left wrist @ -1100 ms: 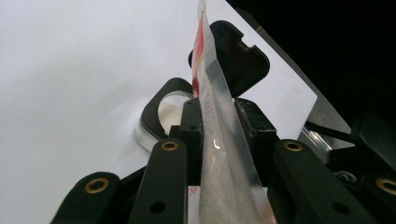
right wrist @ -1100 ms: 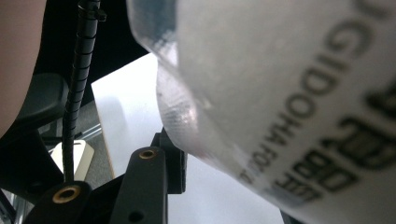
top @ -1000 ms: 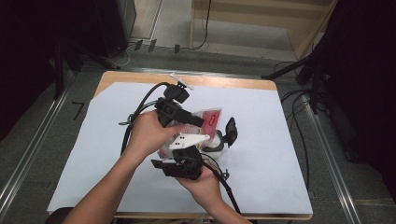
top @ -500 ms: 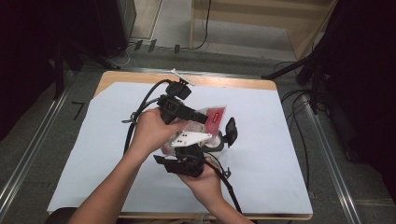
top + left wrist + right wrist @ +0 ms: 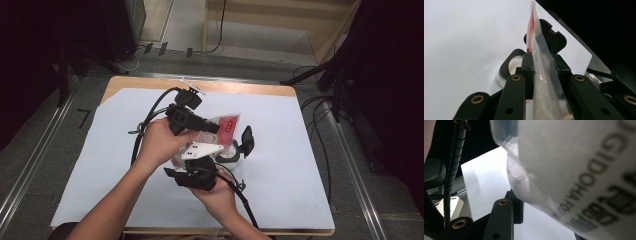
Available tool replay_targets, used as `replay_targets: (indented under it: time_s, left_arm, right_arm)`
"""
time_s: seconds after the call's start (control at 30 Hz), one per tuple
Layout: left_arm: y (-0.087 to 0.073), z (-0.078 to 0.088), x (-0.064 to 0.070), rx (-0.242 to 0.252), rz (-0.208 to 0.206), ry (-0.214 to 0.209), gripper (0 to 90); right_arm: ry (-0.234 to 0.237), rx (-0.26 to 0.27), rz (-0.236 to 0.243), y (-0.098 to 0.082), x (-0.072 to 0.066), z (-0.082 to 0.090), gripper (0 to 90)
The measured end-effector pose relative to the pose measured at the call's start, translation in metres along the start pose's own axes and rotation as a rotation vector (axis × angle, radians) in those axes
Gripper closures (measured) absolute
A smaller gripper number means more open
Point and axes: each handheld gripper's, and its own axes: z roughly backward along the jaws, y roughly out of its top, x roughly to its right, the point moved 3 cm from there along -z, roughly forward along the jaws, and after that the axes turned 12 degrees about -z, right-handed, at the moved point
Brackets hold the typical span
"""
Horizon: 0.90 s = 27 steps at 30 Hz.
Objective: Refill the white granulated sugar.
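The left claw (image 5: 541, 72) was pinching a clear plastic pouch (image 5: 544, 82) edge-on between its two black jaws, the pouch rising up the middle of the left gripper view with a red patch near its top. In the high view this left claw (image 5: 212, 127) sat just left of the frame's centre, gripped by the person's left hand (image 5: 157, 142), with the pouch (image 5: 225, 127) and its red label just right of it.

The right claw (image 5: 197, 167) lay directly below, held by the right hand (image 5: 217, 192). In the right gripper view the pouch (image 5: 574, 170) crowded the upper right, showing blurred dark lettering; one jaw rose at lower centre, and I could not tell whether the jaws pressed on the pouch.

Behind the pouch, a round white container (image 5: 510, 68) with a black hinged lid (image 5: 554, 37) standing open rested on the white sheet (image 5: 300, 150) covering the table (image 5: 250, 89).
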Motion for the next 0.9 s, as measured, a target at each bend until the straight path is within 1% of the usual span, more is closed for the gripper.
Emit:
replay_targets:
  time_s: [0.17,0.27,0.33,0.37,0.4,0.43,0.6,0.73,0.8,0.83,0.9]
  left_arm:
    - [0.0,0.0,0.0,0.003,-0.003,0.001,77.1]
    - [0.002,0.0,0.001,0.005,0.005,0.008,76.8]
    - [0.003,-0.001,0.001,-0.002,0.0,0.009,76.6]
    - [0.004,-0.001,-0.002,-0.014,0.001,0.007,76.6]
    - [0.005,-0.002,-0.002,-0.014,0.007,0.004,76.6]
    - [0.006,-0.002,-0.004,-0.014,0.005,0.004,76.6]
    - [0.006,-0.003,-0.003,-0.015,0.005,-0.003,76.6]
    - [0.009,-0.004,-0.004,-0.028,0.003,0.002,76.4]
    - [0.011,-0.004,-0.003,-0.038,0.004,-0.002,76.3]
    - [0.011,-0.005,-0.003,-0.044,0.008,-0.012,76.1]
    - [0.011,-0.005,-0.003,-0.043,0.01,-0.01,76.1]
  right_arm:
    - [-0.005,0.004,-0.003,-0.001,0.0,0.0,63.6]
    - [0.001,0.006,-0.011,-0.001,0.0,0.0,63.7]
    - [0.002,0.008,-0.013,0.0,0.0,0.001,63.6]
    - [0.002,0.01,-0.018,0.0,0.001,0.001,63.6]
    - [0.004,0.011,-0.024,0.001,0.001,0.001,63.6]
    - [0.004,0.011,-0.024,0.001,0.001,0.001,63.5]
    - [0.001,0.012,-0.023,0.002,0.002,0.001,63.6]
    - [0.005,0.016,-0.032,0.003,0.003,0.002,63.7]
    - [0.011,0.017,-0.042,0.004,0.003,0.003,63.7]
    - [0.009,0.016,-0.041,0.003,0.003,0.004,63.7]
    - [0.009,0.014,-0.04,0.003,0.003,0.005,63.7]
